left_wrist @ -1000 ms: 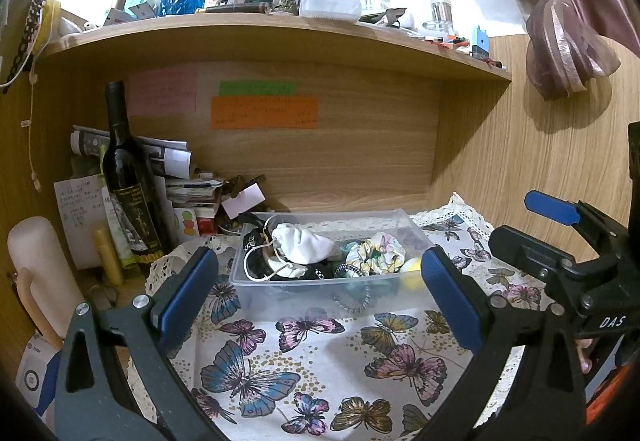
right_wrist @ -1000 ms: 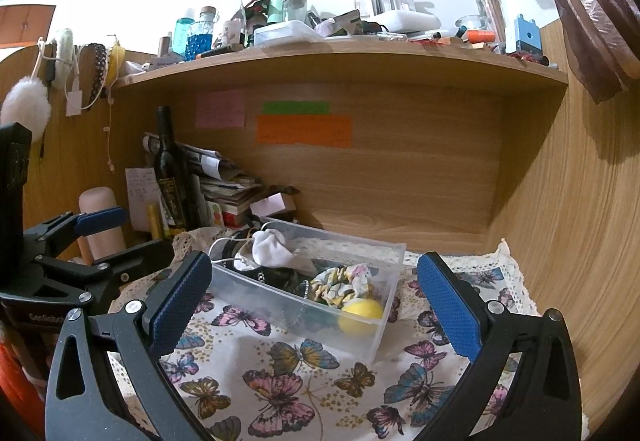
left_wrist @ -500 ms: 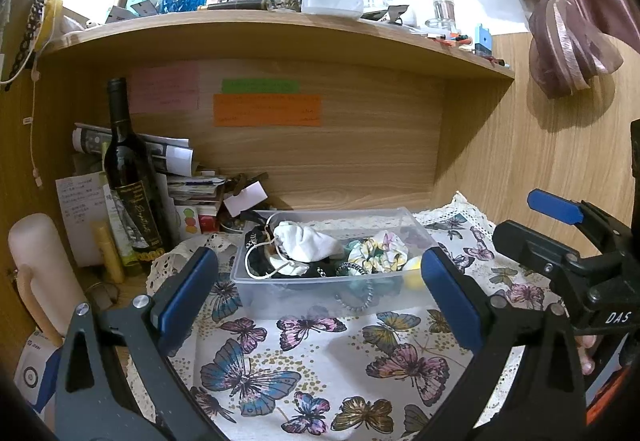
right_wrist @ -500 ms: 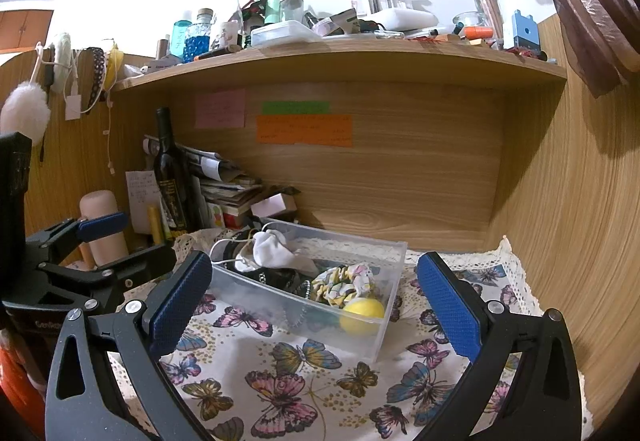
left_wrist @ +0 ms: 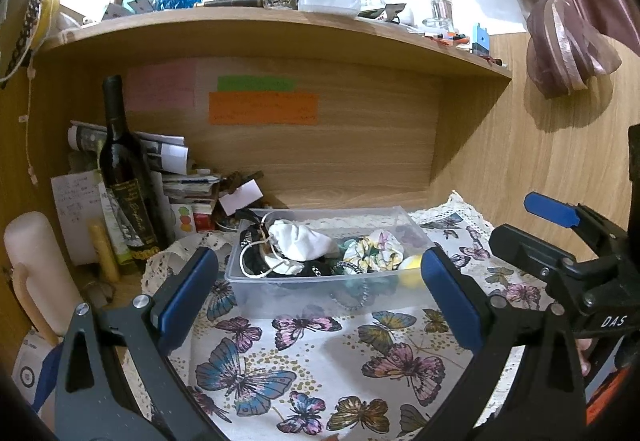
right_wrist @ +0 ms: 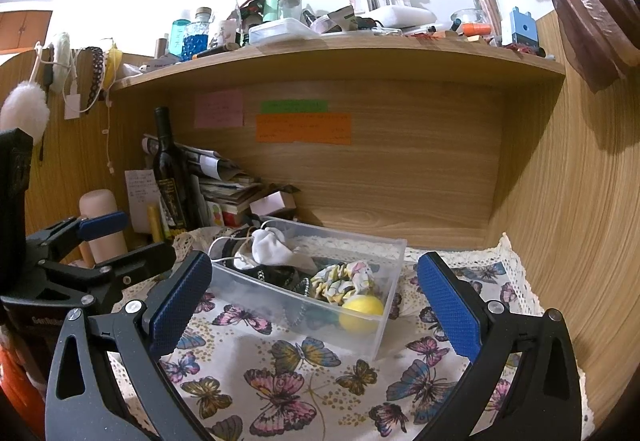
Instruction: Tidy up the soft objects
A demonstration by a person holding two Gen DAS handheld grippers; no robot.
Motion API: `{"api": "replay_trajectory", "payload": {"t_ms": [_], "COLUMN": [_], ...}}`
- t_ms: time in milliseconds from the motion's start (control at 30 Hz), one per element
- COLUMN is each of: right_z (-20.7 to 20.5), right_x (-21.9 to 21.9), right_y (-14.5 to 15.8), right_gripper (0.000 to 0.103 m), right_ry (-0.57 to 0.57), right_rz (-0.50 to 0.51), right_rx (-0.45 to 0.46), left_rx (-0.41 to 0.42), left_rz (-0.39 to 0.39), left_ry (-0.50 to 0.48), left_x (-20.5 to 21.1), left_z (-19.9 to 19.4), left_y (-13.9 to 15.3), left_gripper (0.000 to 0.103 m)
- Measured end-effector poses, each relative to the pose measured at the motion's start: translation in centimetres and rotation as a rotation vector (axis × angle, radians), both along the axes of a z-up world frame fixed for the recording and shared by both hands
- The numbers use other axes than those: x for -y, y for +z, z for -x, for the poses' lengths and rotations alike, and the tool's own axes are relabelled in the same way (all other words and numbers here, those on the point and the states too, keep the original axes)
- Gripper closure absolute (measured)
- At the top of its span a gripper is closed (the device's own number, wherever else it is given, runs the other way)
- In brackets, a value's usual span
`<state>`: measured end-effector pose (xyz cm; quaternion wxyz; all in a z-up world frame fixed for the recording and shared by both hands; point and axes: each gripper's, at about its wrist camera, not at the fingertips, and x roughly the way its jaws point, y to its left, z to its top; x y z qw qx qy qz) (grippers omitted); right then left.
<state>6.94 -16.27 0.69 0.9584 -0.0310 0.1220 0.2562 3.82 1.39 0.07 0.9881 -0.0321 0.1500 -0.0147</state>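
Observation:
A clear plastic bin (left_wrist: 320, 283) (right_wrist: 384, 253) stands on the butterfly cloth (left_wrist: 304, 369) (right_wrist: 288, 381). It holds a white cloth pouch (left_wrist: 300, 243) (right_wrist: 268, 251), a floral scrunchie (left_wrist: 372, 253) (right_wrist: 342, 281), a yellow ball (left_wrist: 410, 271) (right_wrist: 362, 311), dark items and a bead chain. My left gripper (left_wrist: 320, 301) is open and empty, in front of the bin. My right gripper (right_wrist: 316, 301) is open and empty, in front of the bin. Each gripper shows at the edge of the other's view.
A dark wine bottle (left_wrist: 126, 185) (right_wrist: 170, 177), stacked papers (left_wrist: 176, 169) and a pale cylinder (left_wrist: 34, 261) stand left of the bin. A shelf (left_wrist: 260, 25) crowded with bottles hangs overhead. Wooden walls close the back and right. A curtain (left_wrist: 560, 33) hangs at upper right.
Both grippers have drawn back slightly and stay open. The bin and its contents have not moved.

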Motion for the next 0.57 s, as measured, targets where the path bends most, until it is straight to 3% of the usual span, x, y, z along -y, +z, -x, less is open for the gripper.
{"api": "replay_trajectory", "payload": {"t_ms": [567], "right_z": [-0.45], "right_x": [0.28], "right_y": [-0.32], "right_gripper": [0.0], "right_ry": [-0.008], "right_rz": [-0.007], "right_rx": [-0.019], "left_rx": [0.0], "left_rz": [-0.007], "left_ry": [-0.044], "left_x": [0.29], "left_z": [-0.04], "left_y": [-0.31], "left_gripper": [0.0]}}
